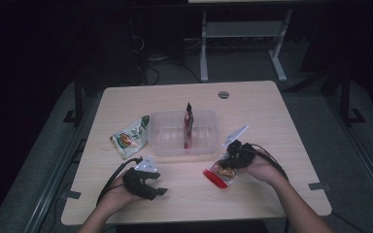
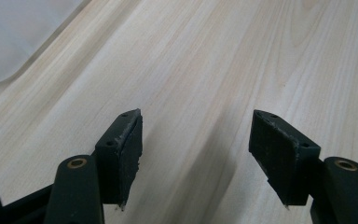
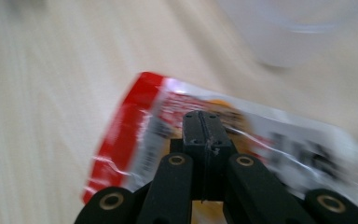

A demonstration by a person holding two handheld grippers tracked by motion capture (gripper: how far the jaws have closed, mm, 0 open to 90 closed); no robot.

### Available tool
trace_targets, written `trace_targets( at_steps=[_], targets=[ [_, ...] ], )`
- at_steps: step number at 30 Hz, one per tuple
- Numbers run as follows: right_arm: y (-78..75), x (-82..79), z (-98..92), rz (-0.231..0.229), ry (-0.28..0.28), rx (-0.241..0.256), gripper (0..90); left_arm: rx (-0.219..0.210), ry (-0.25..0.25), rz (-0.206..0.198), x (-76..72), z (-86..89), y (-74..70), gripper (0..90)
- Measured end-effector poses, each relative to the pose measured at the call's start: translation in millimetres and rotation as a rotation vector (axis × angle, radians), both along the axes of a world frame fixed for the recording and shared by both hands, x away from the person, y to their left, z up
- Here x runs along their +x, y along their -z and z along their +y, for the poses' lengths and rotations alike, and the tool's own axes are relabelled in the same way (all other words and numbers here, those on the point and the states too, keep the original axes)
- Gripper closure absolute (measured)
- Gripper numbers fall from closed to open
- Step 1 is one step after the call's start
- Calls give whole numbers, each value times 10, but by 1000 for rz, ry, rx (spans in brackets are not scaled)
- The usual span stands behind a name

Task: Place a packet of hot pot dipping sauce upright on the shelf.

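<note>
High view, items listed left to right. Green snack bag: lay flat on the worktop, just beside the left end of the clear plastic tub. Left tongs: stood near the front edge, below the green bag and apart from it; in the left gripper view the left tongs were spread wide over bare wood with nothing between them. Clear plastic tub: sat at the middle of the worktop, with a dark red packet standing upright inside it. Red-and-clear snack packet: lay right of the left tongs, below the tub's right corner, its red end toward the front. Right tongs: in the right gripper view the right tongs were pressed together on the blurred red-and-clear snack packet, pinching its wrapper.
</note>
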State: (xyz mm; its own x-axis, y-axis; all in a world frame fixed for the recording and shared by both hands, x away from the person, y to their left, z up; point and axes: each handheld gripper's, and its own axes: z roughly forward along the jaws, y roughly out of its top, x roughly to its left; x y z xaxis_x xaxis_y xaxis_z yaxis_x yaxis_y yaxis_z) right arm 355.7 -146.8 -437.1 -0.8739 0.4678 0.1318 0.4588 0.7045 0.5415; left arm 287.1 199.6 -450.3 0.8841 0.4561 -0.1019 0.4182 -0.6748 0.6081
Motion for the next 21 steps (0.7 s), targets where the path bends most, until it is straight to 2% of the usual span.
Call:
trace_targets(
  at_steps=[1,2,3,11,14,18,21],
  targets=[
    [-28,20,-63,-8,28,-8,900,0,0,0,0,0,0,345],
    [-28,20,-63,-8,28,-8,900,0,0,0,7,3,5,345],
    [-67,93,-254,-27,94,9,900,0,3,-6,13,-1,3,345],
    [-30,321,-795,-48,281,-7,900,4,4,3,13,-36,14,345],
    [36,384,-895,-19,306,-2,900,5,7,4,16,-41,20,345],
    [98,410,-892,11,289,-1,900,4,5,5,17,-39,22,344],
    [115,411,-858,17,271,-8,900,-3,-3,9,13,-38,26,345]
  ],
)
